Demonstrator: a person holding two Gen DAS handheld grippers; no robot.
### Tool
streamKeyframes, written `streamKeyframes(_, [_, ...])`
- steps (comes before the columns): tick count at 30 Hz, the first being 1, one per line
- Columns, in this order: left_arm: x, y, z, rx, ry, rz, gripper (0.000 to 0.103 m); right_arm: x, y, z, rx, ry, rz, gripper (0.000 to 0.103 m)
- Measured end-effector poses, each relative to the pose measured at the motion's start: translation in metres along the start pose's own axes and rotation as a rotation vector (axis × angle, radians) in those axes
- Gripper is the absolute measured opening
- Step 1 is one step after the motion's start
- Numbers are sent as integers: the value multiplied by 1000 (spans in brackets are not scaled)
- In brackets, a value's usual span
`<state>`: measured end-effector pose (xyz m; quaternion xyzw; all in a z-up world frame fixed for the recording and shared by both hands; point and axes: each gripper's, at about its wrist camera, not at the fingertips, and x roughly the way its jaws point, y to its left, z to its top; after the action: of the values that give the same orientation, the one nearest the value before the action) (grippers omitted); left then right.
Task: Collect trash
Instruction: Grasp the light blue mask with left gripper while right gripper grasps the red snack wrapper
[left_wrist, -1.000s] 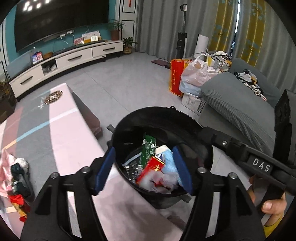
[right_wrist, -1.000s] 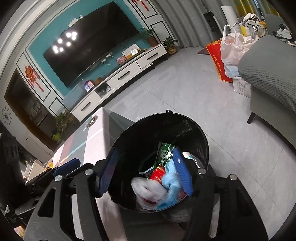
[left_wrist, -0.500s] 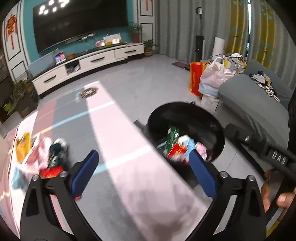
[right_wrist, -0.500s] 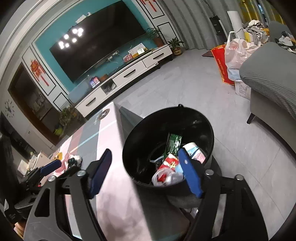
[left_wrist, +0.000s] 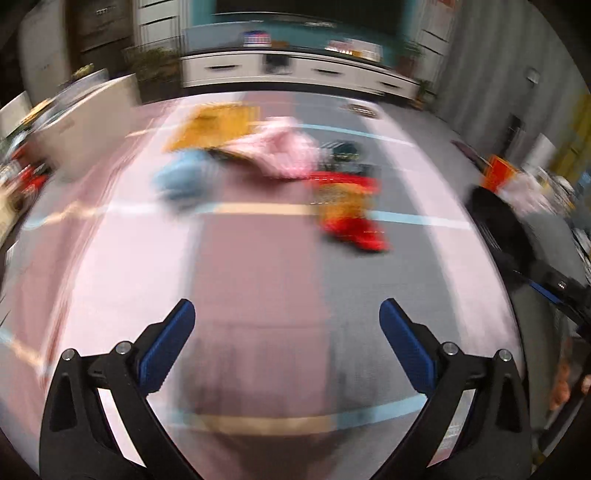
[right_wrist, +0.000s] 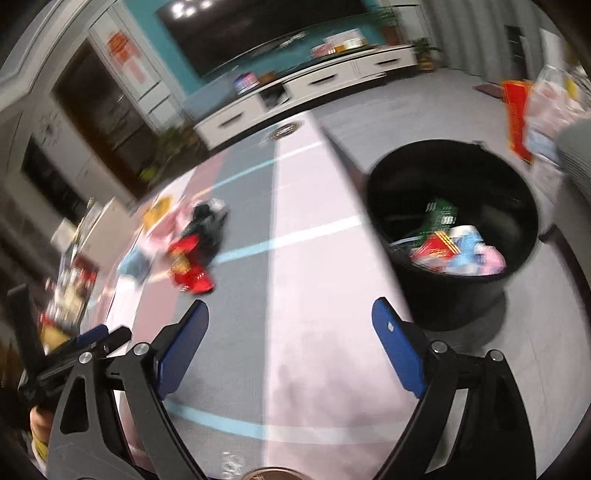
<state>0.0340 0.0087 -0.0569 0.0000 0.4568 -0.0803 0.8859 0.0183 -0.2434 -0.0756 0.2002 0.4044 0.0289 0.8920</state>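
Your left gripper (left_wrist: 287, 321) hangs over the striped table (left_wrist: 258, 280) with its jaws spread wide and nothing between them. The pile of trash (left_wrist: 280, 170) lies well ahead of the blue pads, further up the tabletop: a red and yellow wrapper (left_wrist: 349, 210) nearest you and a little right of centre, a pink bag (left_wrist: 280, 151) behind it, a blue scrap (left_wrist: 181, 177) to the left and a yellow packet (left_wrist: 214, 125) at the far end (all smeared by blur, so finer detail cannot be told).

Your right gripper (right_wrist: 290, 325) has its jaws opening, also with nothing between them, only bare tabletop below. From this side the same pile (right_wrist: 192, 243) sits ahead and left of the left pad, well apart from it. The black bin (right_wrist: 454, 236) stands on the floor just beside the table's edge, ahead and right of the right pad, with wrappers already inside (right_wrist: 450, 247).
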Motion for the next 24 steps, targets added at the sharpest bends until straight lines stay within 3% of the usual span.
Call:
streamKeyframes(5, [-5, 63, -11, -117, -5, 47, 100, 30, 51, -6, -109, 49, 23, 88])
streamKeyframes(9, [-1, 91, -15, -181, -13, 34, 100, 48, 78, -10, -176, 69, 31, 88])
streamKeyframes(16, [3, 98, -6, -188, -74, -17, 100, 79, 109, 0, -244, 59, 34, 88])
streamKeyframes(24, [25, 99, 37, -159, -128, -3, 100, 111, 117, 15, -221, 50, 27, 88])
